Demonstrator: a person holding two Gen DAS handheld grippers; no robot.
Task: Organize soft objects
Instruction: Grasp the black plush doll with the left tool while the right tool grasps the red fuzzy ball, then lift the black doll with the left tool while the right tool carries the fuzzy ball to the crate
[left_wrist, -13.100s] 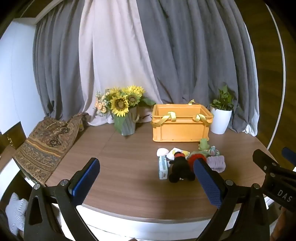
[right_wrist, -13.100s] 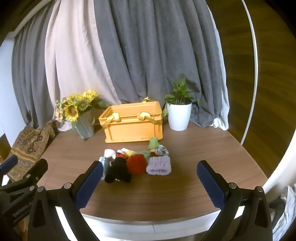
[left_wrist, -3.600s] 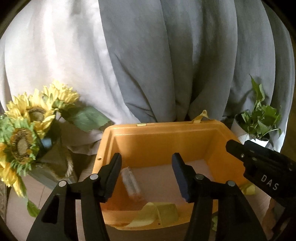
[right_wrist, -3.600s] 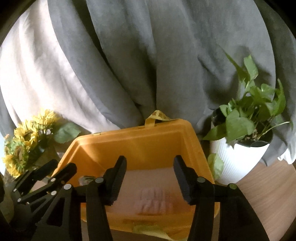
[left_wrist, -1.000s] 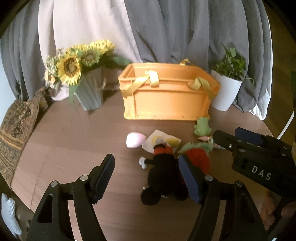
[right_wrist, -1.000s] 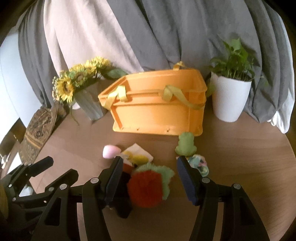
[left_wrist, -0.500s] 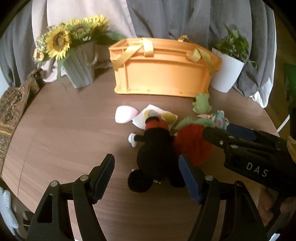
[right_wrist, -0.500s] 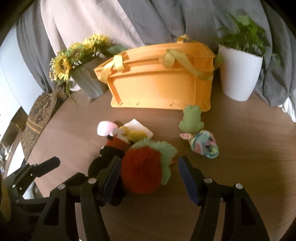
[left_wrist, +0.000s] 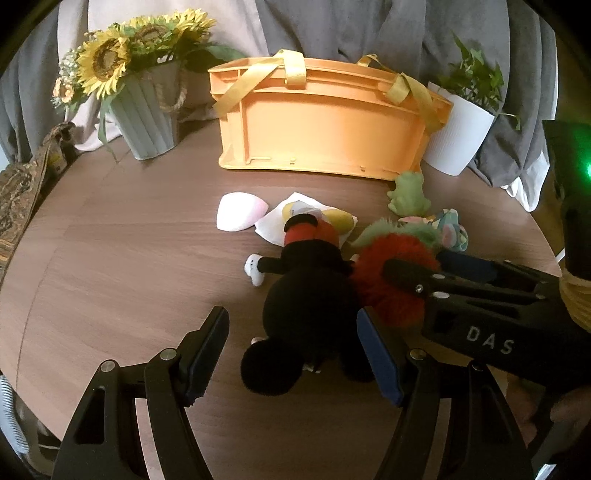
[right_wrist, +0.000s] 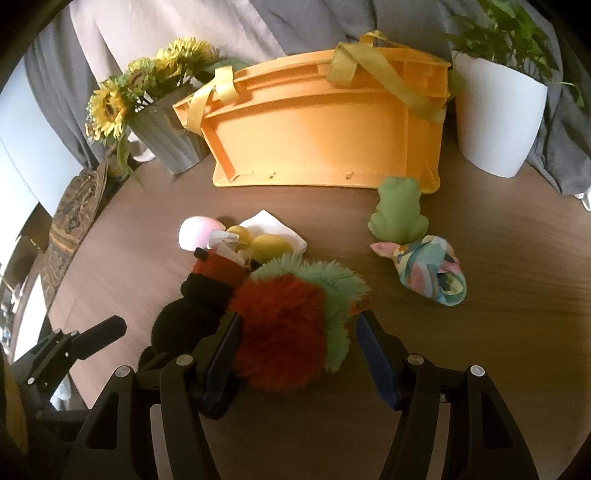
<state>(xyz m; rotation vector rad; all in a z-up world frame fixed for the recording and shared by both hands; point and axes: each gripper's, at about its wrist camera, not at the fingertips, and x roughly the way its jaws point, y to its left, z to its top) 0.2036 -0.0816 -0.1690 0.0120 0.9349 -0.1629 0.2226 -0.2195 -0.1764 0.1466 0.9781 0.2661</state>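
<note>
A black plush mouse (left_wrist: 306, 295) with red shorts lies on the wooden table (left_wrist: 122, 266); my open left gripper (left_wrist: 291, 350) straddles its head end. Beside it lies a furry red and green plush (right_wrist: 291, 325), and my open right gripper (right_wrist: 295, 354) has its fingers on either side of it. The right gripper also shows in the left wrist view (left_wrist: 424, 275). The mouse also shows in the right wrist view (right_wrist: 199, 306). An orange crate (left_wrist: 325, 125) with yellow straps stands behind. A green frog (right_wrist: 399, 210), a patterned scrunchie (right_wrist: 432, 271), a pink-white puff (left_wrist: 240, 216) and a white cloth with yellow pieces (right_wrist: 271, 236) lie around.
A grey vase of sunflowers (left_wrist: 144, 99) stands left of the crate. A white potted plant (right_wrist: 498, 110) stands to its right. A patterned cloth (left_wrist: 18, 188) hangs over the table's left edge. Grey and white curtains hang behind.
Both grippers have lowered and moved forward. The left now straddles the black mouse and the right straddles the red and green plush. Both stay open.
</note>
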